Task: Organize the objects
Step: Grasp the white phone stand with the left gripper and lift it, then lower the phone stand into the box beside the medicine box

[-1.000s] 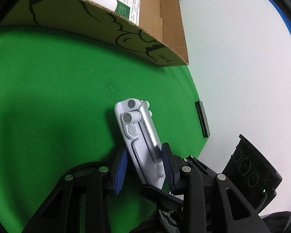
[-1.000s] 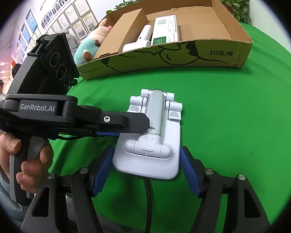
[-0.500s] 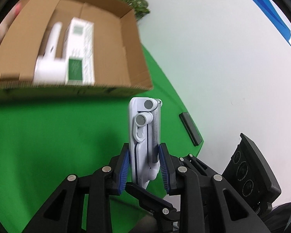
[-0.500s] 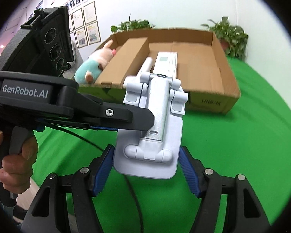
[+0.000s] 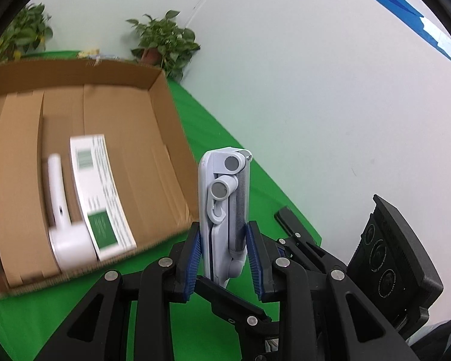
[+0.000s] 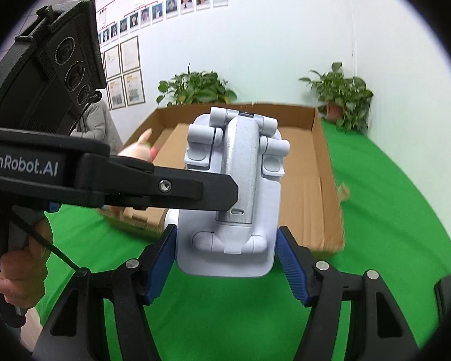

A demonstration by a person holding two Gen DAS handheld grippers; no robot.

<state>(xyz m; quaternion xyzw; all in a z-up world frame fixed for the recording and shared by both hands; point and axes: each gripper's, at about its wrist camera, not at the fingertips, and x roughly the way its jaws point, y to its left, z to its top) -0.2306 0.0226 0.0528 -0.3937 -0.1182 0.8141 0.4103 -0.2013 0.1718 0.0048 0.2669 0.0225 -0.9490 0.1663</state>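
Observation:
A white folding stand (image 5: 222,204) with a grey metal arm hangs in the air above the green table (image 5: 60,316), held by both grippers. My left gripper (image 5: 222,240) is shut on its thin sides, blue pads pressing on both faces. My right gripper (image 6: 225,237) is shut across the stand's (image 6: 240,180) wide base. In the right wrist view the left gripper's black finger (image 6: 195,189) crosses in from the left over the stand. An open cardboard box (image 5: 162,138) lies just beyond and below the stand.
The box holds a white and green carton (image 5: 99,192), a white device (image 5: 63,216) and a plush toy (image 6: 138,150). Potted plants (image 6: 342,96) stand behind it by the white wall. A black flat item (image 5: 288,219) lies near the table's right edge. A hand (image 6: 17,270) grips the left handle.
Both grippers have lifted the stand off the green table and carried it up toward the box. The left gripper rolled, so the stand now stands upright. The box interior has come into view.

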